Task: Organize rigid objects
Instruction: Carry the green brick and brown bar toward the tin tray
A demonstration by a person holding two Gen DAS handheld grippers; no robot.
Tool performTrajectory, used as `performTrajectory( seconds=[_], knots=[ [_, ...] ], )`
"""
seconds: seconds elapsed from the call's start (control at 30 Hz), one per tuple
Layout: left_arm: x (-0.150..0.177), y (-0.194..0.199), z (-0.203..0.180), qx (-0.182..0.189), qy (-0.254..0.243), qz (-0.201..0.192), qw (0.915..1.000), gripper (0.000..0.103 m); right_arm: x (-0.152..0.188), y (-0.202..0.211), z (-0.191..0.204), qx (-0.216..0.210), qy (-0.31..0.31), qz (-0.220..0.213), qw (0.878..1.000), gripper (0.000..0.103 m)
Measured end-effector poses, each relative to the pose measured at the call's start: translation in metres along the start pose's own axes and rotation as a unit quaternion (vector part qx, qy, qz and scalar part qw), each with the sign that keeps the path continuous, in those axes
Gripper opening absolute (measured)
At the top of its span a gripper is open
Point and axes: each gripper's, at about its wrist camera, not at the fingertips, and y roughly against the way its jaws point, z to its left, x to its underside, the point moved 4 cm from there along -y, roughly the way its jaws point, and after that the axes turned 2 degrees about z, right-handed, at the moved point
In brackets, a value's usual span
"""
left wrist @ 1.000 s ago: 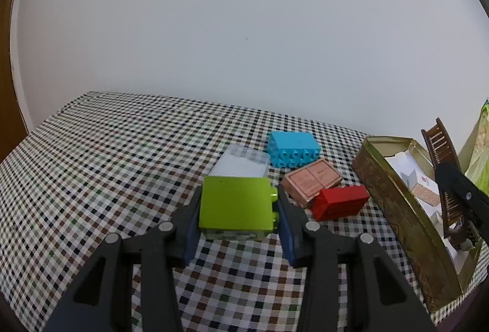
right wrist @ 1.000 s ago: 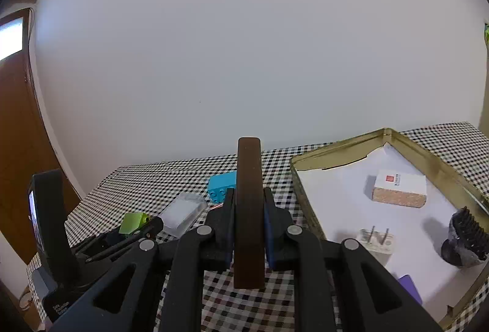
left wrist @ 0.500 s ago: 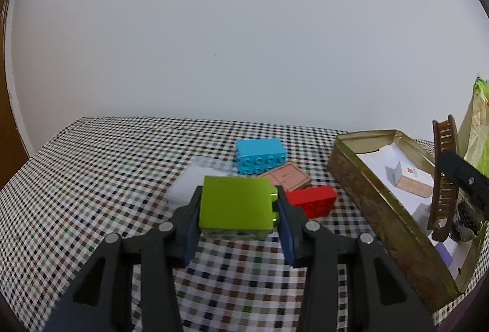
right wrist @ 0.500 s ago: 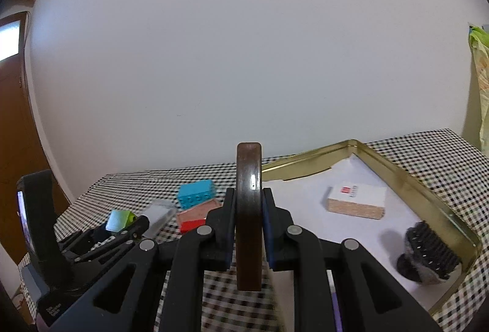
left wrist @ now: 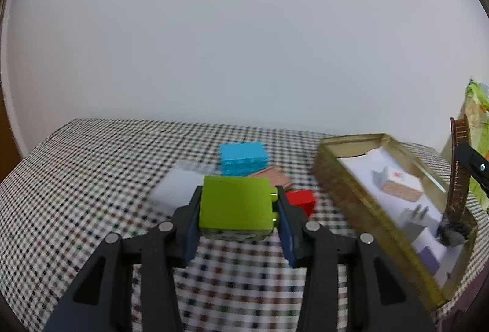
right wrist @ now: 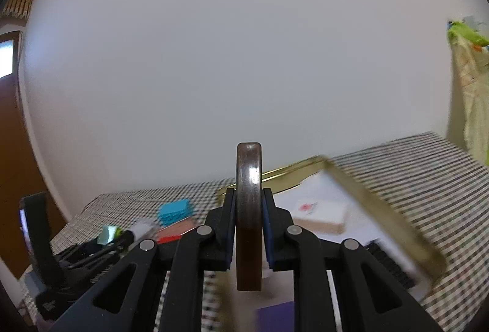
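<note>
1. While the gold tin [left wrist: 360, 203] at the right of the left wrist view already holds a white-and-cork box [left wrist: 400, 183], a white plug [left wrist: 417, 214] and a dark brush [left wrist: 452, 232], sorting looks roughly half done.
2. The left gripper [left wrist: 238, 206] pinches a green block [left wrist: 235, 205], held above the checked cloth [left wrist: 76, 179] at lower centre.
3. The right gripper [right wrist: 249, 228] is clamped on a brown comb [right wrist: 249, 209] standing on edge, over the tin's near end.
4. Left out, centre frame: a blue block [left wrist: 243, 157], red block [left wrist: 301, 200], pinkish flat card [left wrist: 273, 174] and clear case [left wrist: 180, 186].
5. Motion blur smears the tin; a purple item [right wrist: 275, 316] is cut off at the bottom edge.
</note>
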Motion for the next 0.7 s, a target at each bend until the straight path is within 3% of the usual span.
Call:
performTrajectory(
  seconds=[0.23,0.33,0.7],
  knots=[
    [-0.013,0.002,-0.048,0.035,-0.033,-0.018,0.9987,0.042,-0.01,0.006,-0.067,0.042,-0.049,-0.001,0.998,0.017],
    [-0.02,-0.001,-0.068,0.051,-0.041,-0.021,0.9976,0.042,-0.01,0.001,-0.082,0.041,-0.062,0.011,0.997,0.017],
    [-0.025,-0.023,-0.132,0.077,-0.082,-0.001,0.9936,0.042,0.005,-0.021,-0.065,0.042,-0.019,0.079,0.996,0.017]
  ],
)
